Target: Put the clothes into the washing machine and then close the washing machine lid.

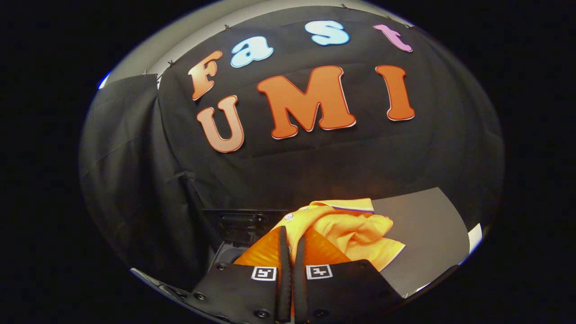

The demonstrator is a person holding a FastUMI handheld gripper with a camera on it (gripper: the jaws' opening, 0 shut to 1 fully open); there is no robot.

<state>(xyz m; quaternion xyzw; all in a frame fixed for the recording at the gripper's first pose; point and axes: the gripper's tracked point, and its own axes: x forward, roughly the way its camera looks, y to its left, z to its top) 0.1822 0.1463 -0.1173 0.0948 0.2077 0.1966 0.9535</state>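
The dark washing machine (238,225) sits just ahead of the fingers, to their left, its inside too dim to make out. Beside it lies a flat grey table (427,234). The orange garment (360,229) — soft, crumpled, with a striped collar — bunches over the fingertips. The tool (291,238) is nearly pressed together, pinching the cloth.
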